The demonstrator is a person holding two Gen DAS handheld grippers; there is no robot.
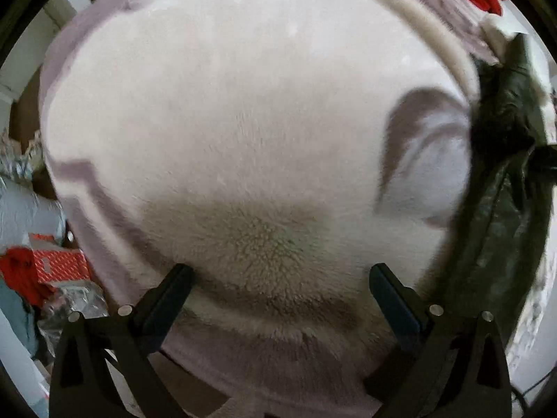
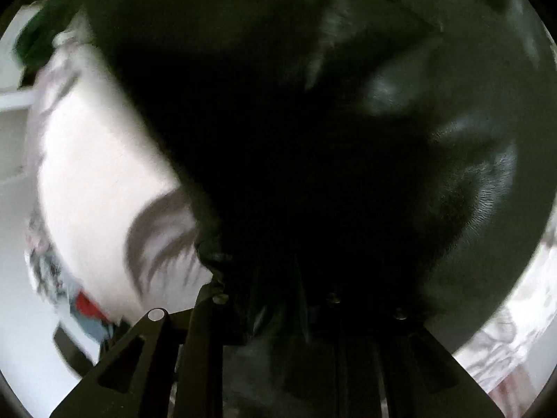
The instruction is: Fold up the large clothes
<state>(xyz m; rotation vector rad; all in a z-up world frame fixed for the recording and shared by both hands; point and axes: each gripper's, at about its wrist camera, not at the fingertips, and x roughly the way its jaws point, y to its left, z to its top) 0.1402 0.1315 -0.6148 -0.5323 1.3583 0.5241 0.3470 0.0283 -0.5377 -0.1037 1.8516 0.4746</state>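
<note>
Fleece (image 1: 243, 104), pale pink and woolly, lay spread under the left gripper (image 1: 280, 275), its nap bobbled and curly near the tips, with smoother mauve bands curving along the edges. The left jaws stood wide apart above the pile, nothing between them. Beside the fleece on the right hung a dark jacket (image 1: 504, 209), glossy and creased like leather. That dark material filled the right wrist view, burying the right gripper (image 2: 271, 299); whether it gripped could not be told.
</note>
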